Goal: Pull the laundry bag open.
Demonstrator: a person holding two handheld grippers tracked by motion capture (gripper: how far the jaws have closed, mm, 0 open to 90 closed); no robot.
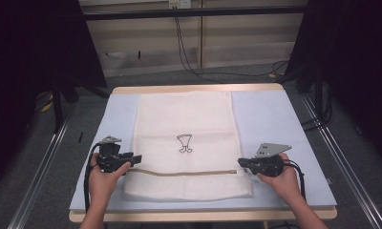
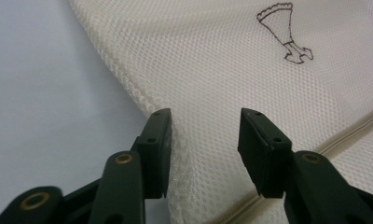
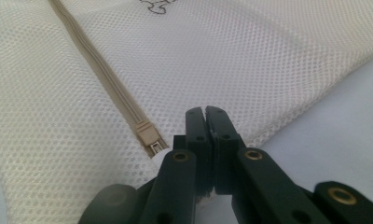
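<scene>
1. table (image 1: 275, 119): pale blue-grey top with a wood edge showing at the far and near sides. everything you're working on sits on it.
2. mesh bag (image 1: 189, 119): cream, flat, lying down the middle of the table, long side running far to near. its near end stops just short of the table's near edge.
3. zipper (image 1: 179, 172): tan, crossing the bag left to right close to its near end. in the right gripper view the zipper's end stop (image 3: 149, 137) sits just left of your right jaws.
4. printed mark (image 1: 184, 143): small dark outline drawing in the middle of the bag, a little beyond the zipper.
5. your left gripper (image 2: 204, 135): at the bag's left edge, level with the zipper, pointing right. jaws stand apart, released. the bag's left seam and a strip of mesh lie between the pads; the left pad (image 2: 159, 149) sits right against a raised fold of mesh, the right pad is off the fabric. nothing pinched.
6. your right gripper (image 3: 205, 119): at the bag's right edge by the zipper end, pointing left. jaws clenched, pads together. mesh edge right at the tips, but whether any fabric is caught between them can't be told.
7. both of your hands come in from the near edge, well apart, one either side of the bag.
</scene>
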